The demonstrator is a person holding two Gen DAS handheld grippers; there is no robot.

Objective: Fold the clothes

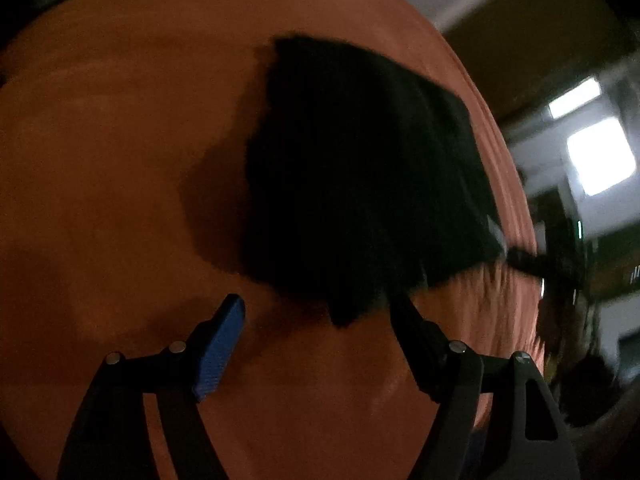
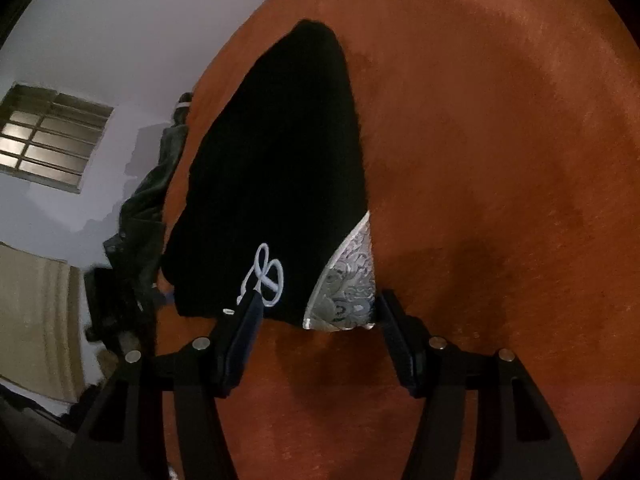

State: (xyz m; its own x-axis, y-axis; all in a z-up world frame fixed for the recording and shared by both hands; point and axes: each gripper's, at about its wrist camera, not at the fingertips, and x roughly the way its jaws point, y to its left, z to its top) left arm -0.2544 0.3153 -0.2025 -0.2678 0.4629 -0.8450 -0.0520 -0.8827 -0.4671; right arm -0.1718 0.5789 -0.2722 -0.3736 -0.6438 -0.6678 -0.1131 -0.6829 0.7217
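The black garment (image 2: 276,184) runs from lower centre to upper centre, its near hem between the released right tongs (image 2: 318,304), nearer than the released, empty left tongs (image 1: 320,308).

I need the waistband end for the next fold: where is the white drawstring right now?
In the right wrist view, the white drawstring lies looped on the black garment, at its near edge beside the patterned grey panel.
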